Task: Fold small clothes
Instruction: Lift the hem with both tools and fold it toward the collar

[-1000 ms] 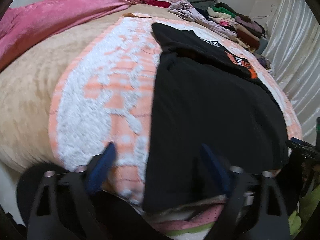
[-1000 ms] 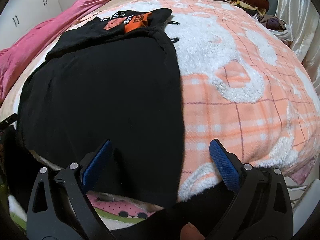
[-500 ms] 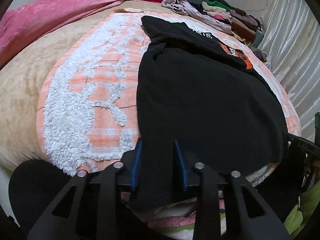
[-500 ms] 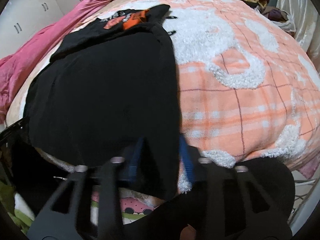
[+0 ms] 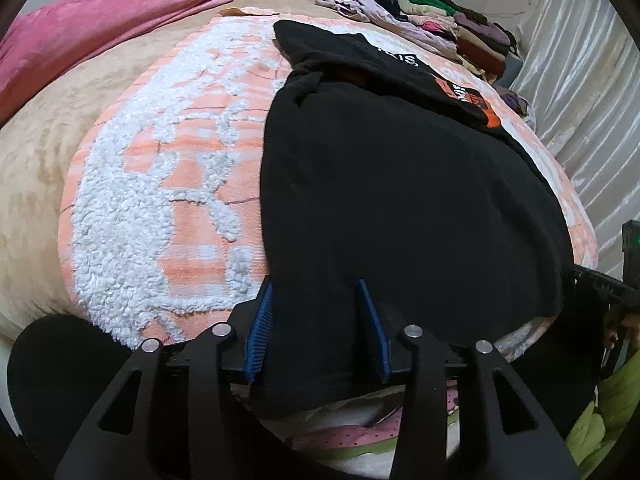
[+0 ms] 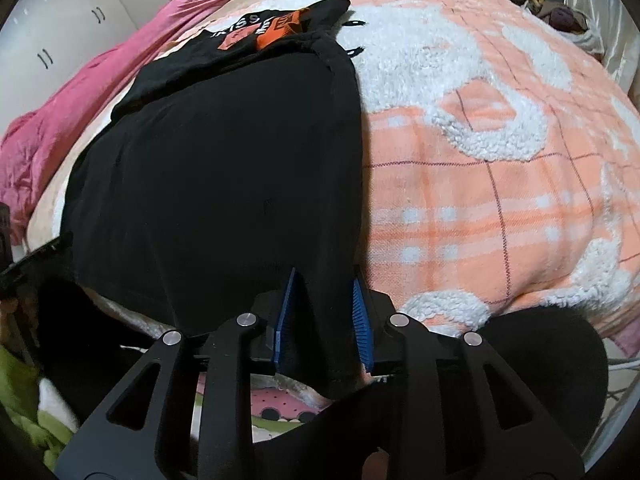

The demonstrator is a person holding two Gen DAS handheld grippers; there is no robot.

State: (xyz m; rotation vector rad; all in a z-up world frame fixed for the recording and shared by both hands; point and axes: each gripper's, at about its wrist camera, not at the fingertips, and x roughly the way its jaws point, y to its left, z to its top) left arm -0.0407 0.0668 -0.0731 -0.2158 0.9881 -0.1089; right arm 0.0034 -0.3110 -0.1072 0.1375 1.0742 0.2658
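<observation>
Since the earlier frames both grippers' jaws narrowed, then eased slightly; we found the left gripper (image 5: pixel 316 320) and right gripper (image 6: pixel 323 314) pinching the black garment's (image 5: pixel 400 200) near hem on the bed's orange blanket (image 6: pixel 480 208)

Matt black cloth garment (image 5: pixel 400 200); fluffy, rough fleece blanket (image 5: pixel 132 208); glossy satin curtain (image 5: pixel 580 92)

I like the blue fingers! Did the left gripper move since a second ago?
Yes. The left gripper closed inward: one finger left the orange blanket for the black shirt. Its jaws have just been reopening slightly, shirt between them.
</observation>
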